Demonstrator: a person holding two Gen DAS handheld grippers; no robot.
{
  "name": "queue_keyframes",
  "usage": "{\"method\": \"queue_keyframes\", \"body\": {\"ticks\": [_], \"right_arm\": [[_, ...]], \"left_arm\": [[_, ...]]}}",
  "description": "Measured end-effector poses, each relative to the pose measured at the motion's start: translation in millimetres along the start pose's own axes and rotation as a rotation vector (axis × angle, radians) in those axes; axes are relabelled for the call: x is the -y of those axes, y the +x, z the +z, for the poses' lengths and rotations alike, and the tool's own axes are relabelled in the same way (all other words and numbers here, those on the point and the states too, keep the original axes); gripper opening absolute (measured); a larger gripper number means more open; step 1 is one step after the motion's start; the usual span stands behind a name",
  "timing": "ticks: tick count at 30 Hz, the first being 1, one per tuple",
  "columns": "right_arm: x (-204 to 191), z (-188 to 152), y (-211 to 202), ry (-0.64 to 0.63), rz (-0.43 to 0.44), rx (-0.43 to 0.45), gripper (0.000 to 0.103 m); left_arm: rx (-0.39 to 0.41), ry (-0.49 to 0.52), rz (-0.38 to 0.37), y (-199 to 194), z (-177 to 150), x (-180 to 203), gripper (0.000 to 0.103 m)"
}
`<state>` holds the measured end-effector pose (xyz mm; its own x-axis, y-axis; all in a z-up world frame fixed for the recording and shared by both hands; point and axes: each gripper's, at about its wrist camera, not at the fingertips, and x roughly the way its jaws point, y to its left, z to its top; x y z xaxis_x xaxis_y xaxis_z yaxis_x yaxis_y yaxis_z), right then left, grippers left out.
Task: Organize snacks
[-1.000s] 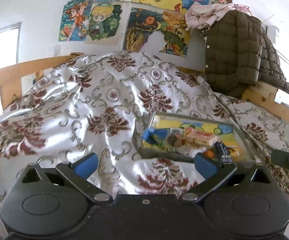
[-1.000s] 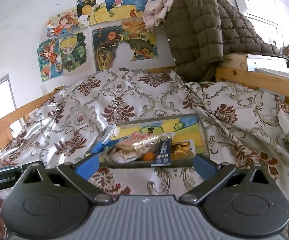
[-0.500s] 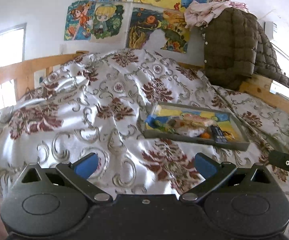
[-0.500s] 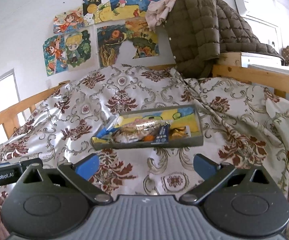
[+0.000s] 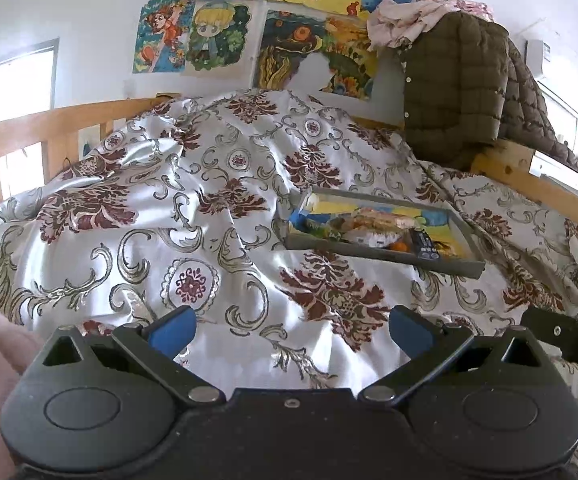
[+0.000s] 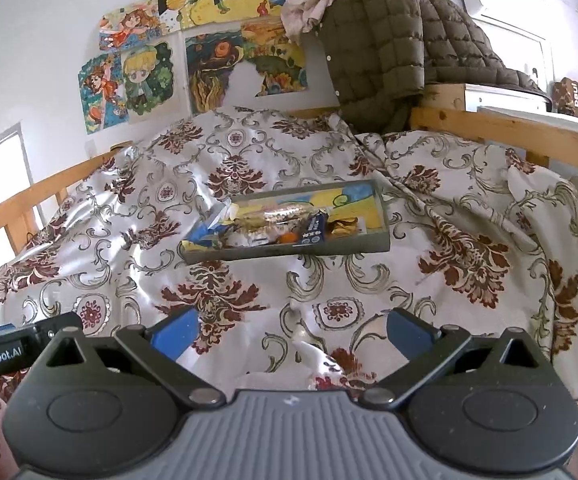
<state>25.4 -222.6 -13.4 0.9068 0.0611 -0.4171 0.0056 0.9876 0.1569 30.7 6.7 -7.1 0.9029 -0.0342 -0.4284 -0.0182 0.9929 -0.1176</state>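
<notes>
Hovering over bedspread [image 5: 193,216], left gripper [image 5: 289,330] and right gripper [image 6: 292,330] both spread wide, holding nothing. Snack tray [image 6: 289,249] [image 5: 381,255] well ahead: right of centre for left gripper, roughly centred for right. Long axis crosswise. Right looks better lined up.

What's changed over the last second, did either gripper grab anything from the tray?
No. Both the left gripper and right gripper have drawn back from the tray, which now sits farther off. Both stayed open and empty. The snacks remain piled in the tray on the bedspread.
</notes>
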Motion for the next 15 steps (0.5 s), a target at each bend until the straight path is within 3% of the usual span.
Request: {"method": "queue_keyframes", "body": {"ticks": [6, 15], "right_arm": [[-3.5, -3.7, -7.4, -0.015, -0.006, -0.005, 0.103], [-3.7, -6.3, -8.3, -0.011, -0.018, -0.029, 0.103]], "left_arm": [[-0.002, 0.035, 0.006, -6.6, -4.4, 5.1, 0.102], [-0.026, -0.012, 0.016, -4.7, -4.5, -2.2, 0.102]]}}
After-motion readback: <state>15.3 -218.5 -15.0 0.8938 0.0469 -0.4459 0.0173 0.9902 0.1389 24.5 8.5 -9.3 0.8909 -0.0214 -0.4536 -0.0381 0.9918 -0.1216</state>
